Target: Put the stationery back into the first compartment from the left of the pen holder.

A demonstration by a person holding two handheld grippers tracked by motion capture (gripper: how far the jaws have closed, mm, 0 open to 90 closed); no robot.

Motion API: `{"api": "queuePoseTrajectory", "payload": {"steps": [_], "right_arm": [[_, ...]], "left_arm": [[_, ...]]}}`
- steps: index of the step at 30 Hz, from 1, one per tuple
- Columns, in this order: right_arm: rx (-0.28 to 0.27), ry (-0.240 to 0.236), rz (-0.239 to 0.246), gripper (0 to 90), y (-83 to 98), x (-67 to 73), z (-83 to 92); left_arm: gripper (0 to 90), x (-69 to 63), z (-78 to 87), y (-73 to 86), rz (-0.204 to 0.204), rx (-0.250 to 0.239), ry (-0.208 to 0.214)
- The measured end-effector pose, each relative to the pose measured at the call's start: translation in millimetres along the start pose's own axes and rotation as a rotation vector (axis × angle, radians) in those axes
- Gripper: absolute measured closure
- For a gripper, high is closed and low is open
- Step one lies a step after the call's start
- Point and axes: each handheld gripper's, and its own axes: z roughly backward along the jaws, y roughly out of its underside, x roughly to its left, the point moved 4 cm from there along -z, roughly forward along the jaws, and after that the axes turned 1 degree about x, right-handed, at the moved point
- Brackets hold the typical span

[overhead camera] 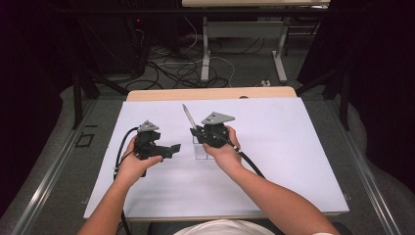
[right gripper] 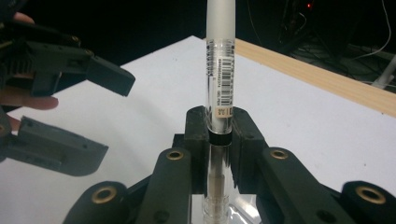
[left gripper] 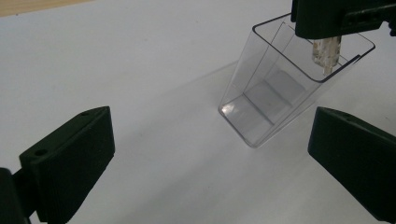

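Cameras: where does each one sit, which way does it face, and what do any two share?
High view: above the person's side, looking forward and down on the white table; both forearms, left gripper and right gripper show.
Left gripper view: rides the left gripper, looking past its open jaws at the clear container.
Right gripper view: rides the right gripper, looking along the pen clamped in its jaws; a fingertip shows at left.
Shared: the left gripper view also catches the pen's tip inside the container; the right gripper view also catches the left gripper.
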Motion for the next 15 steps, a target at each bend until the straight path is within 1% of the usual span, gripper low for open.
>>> {"api": "queuePoseTrajectory", "payload": {"steps": [1,2,4,6,7,8,9,10,11,12,13,14,15], "right_arm": [[0.010,0.005,0.004,79.5,0.6,0.0,0.6],[0.004,0.008,0.009,79.5,0.9,-0.2,0.2],[0.003,0.014,0.003,79.5,2.1,-0.3,-0.4],[0.011,0.020,0.007,79.5,4.1,-1.1,-0.6],[0.031,0.022,0.006,79.5,5.3,-1.4,-0.1],[0.022,0.023,0.011,79.5,6.0,-2.1,-1.4],[0.022,0.026,0.007,79.5,6.7,-2.0,-1.6],[0.031,0.026,0.006,79.5,7.5,-2.2,-1.5],[0.034,0.026,0.004,79.5,8.0,-2.2,-1.7],[0.033,0.028,0.011,79.5,8.3,-2.3,-1.8],[0.034,0.027,0.014,79.5,8.5,-2.1,-2.0],[0.030,0.031,0.017,79.5,8.7,-2.0,-2.3],[0.040,0.032,0.019,79.5,9.1,-1.6,-1.9]], "left_arm": [[0.5,0.0,0.0,0.1,0.001,0.000,0.000],[0.5,0.1,-0.1,0.1,0.001,0.001,0.001],[0.5,-0.1,-1.0,0.2,0.002,-0.007,-0.003],[0.5,-0.4,-1.3,0.5,0.000,-0.002,-0.002],[0.5,-0.7,-1.3,0.7,0.002,0.005,0.002],[0.5,-0.6,-1.4,0.8,-0.003,0.006,0.002],[0.5,-0.5,-1.6,1.0,-0.006,0.011,0.003],[0.7,-0.7,-2.0,1.2,-0.005,0.011,0.002],[0.7,-1.0,-3.3,1.3,-0.003,-0.001,-0.004],[0.7,-1.1,-3.8,1.3,-0.002,-0.004,-0.006],[0.8,-1.2,-3.9,1.3,-0.001,-0.004,-0.006],[0.7,-1.0,-3.0,1.3,-0.004,0.007,0.000],[0.7,-0.8,-3.1,1.3,-0.008,0.005,-0.002]]}}
